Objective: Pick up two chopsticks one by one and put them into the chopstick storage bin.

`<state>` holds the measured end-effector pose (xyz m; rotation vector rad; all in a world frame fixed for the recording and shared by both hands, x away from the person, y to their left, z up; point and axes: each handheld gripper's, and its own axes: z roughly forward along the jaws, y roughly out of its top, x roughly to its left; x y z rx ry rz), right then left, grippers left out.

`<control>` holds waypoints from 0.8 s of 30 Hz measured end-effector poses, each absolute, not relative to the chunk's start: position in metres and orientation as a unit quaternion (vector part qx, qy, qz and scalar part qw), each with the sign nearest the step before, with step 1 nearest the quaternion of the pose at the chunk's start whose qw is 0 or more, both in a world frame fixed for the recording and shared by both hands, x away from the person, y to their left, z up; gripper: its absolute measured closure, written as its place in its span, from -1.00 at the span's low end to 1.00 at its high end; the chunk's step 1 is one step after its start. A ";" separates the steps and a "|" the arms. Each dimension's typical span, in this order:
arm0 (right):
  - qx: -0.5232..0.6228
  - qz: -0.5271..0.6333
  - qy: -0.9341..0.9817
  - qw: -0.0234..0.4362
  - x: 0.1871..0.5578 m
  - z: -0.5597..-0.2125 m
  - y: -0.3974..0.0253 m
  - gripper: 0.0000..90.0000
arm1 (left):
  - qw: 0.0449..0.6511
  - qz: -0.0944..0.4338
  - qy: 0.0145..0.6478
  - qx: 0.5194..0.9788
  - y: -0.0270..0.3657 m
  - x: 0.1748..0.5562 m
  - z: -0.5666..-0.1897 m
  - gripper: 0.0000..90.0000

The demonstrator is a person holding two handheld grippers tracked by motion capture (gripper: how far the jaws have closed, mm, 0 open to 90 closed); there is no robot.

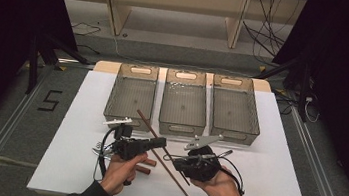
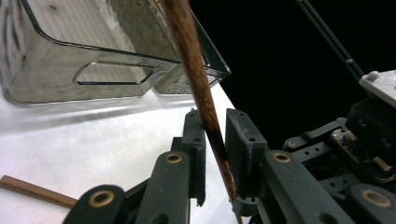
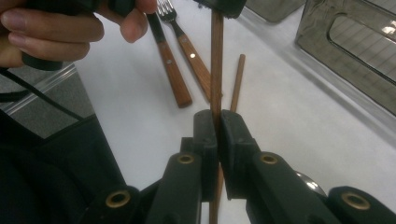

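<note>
both grippers hold one chopstick (image 1: 166, 166) above the desk's (image 1: 273, 180) near edge: left gripper (image 2: 215, 140) fingers clamped on it, right gripper (image 3: 218, 135) fingers clamped too.

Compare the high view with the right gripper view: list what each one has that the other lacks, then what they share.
High view alone: three grey bins in a row, left, middle and right, the shelving behind the table, and both forearms coming in from below.

Right gripper view alone: a fork and a second wooden-handled piece lying side by side, plus a second chopstick flat on the table.

Both: the long chopstick held off the white table, pinched by the right gripper and, farther along, by the left gripper.
</note>
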<state>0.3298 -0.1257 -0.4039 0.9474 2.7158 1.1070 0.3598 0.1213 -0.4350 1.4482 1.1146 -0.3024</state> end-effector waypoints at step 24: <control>0.332 0.404 0.850 0.057 0.325 -0.403 -0.155 -0.25 | 0.600 -0.104 0.465 0.643 0.165 0.393 -0.383 0.86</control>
